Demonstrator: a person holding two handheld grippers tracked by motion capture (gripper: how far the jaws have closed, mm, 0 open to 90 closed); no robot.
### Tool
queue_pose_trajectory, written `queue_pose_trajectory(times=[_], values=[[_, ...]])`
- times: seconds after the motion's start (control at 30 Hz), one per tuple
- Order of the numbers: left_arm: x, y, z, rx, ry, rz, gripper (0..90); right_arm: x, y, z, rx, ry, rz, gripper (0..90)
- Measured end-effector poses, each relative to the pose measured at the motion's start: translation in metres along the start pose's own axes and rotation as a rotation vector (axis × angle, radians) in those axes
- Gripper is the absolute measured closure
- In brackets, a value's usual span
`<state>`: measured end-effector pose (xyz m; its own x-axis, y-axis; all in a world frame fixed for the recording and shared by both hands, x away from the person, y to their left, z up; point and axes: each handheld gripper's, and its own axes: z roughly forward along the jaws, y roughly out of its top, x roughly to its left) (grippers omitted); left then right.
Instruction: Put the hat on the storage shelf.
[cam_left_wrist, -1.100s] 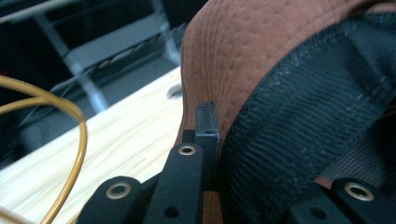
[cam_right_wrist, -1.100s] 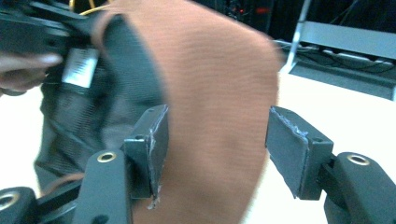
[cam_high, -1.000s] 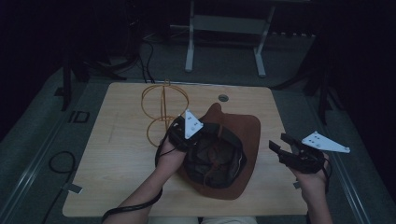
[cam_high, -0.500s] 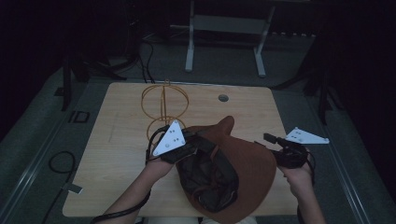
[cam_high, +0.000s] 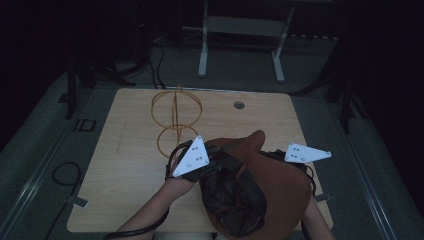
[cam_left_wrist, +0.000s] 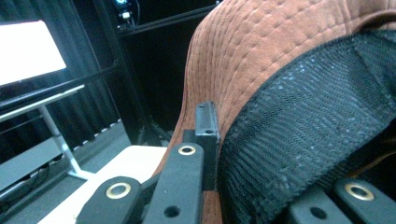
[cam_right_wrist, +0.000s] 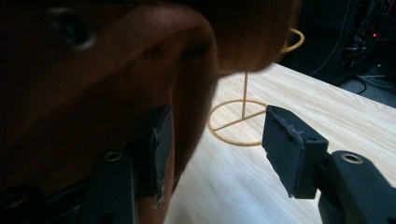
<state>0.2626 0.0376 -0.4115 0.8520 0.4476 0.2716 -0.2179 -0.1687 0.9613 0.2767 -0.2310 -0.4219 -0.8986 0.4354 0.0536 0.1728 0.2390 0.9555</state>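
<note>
Tabletop (cam_high: 125, 150) carrying a wire hat stand (cam_high: 176, 117) near its far edge. Brown hat (cam_high: 280, 190), earlier lying flat at mid-table, now lifted and tipped up over the near edge, lining showing. Left gripper (cam_left_wrist: 205, 154) clamped tight on the brim; right gripper (cam_right_wrist: 215, 149), just widened, closing in beside the brim without pressing. Likely headed for the stand.

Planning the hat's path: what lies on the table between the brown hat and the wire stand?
Bare wood: in the high view, only tabletop separates the hat from the wire stand.
</note>
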Motion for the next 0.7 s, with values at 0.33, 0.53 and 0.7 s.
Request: queue_pose_trajectory(times=[0.33, 0.53, 0.7], values=[[-0.010, 0.000, 0.009, -0.037, 0.013, -0.006, 86.4, 0.002, 0.004, 0.018, -0.085, 0.094, -0.009, 42.3], [-0.013, 0.005, 0.008, -0.032, 0.022, 0.026, 86.2, -0.001, 0.007, 0.022, -0.090, 0.166, 0.004, 60.4], [-0.008, 0.005, 0.008, -0.018, -0.002, 0.007, 85.9, 0.000, 0.007, 0.022, -0.069, 0.196, -0.006, 87.1]])
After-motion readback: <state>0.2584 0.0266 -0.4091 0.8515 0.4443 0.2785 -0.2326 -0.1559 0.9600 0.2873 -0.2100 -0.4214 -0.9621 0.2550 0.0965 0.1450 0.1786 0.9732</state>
